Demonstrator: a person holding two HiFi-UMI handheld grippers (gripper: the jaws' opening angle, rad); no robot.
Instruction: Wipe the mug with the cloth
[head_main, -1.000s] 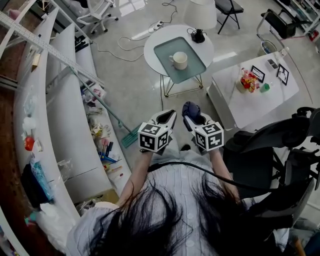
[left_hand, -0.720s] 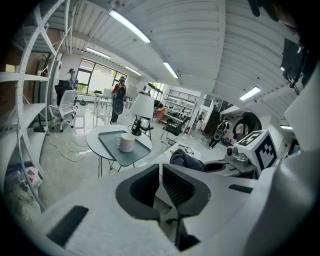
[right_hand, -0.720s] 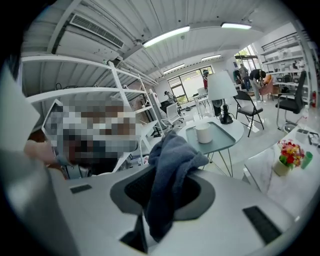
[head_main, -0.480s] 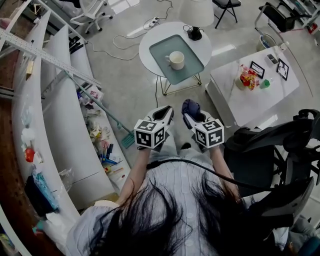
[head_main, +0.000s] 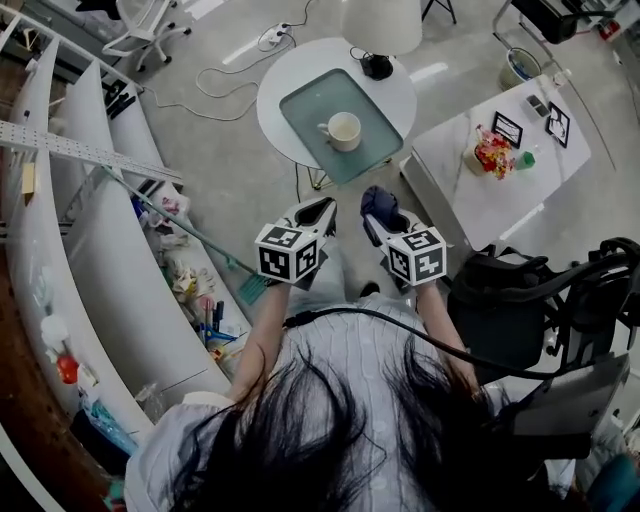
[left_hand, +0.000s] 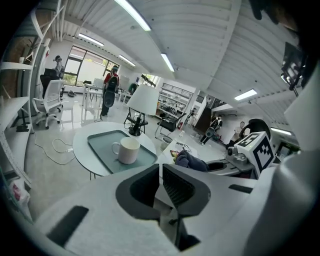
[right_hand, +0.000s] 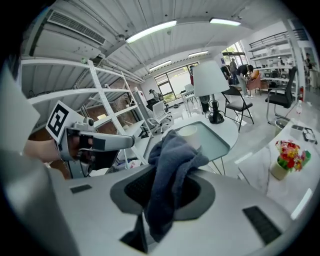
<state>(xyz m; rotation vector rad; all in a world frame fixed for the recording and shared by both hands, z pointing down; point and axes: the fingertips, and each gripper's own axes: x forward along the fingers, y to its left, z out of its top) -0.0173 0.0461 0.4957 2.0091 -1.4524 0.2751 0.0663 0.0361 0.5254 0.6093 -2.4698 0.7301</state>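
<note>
On the tray (head_main: 308, 100), upright mug (head_main: 344, 130), handle leftward; cloth (right_hand: 170, 165) clenched in right gripper (right_hand: 166, 192), left gripper (left_hand: 161, 182) fingers (left_hand: 181, 189) together

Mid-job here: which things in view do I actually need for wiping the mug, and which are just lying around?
Needed: mug on the tray; dark cloth, clamped in the right gripper; left gripper, shut and empty.
Lying about: lamp, flowers, broom.
</note>
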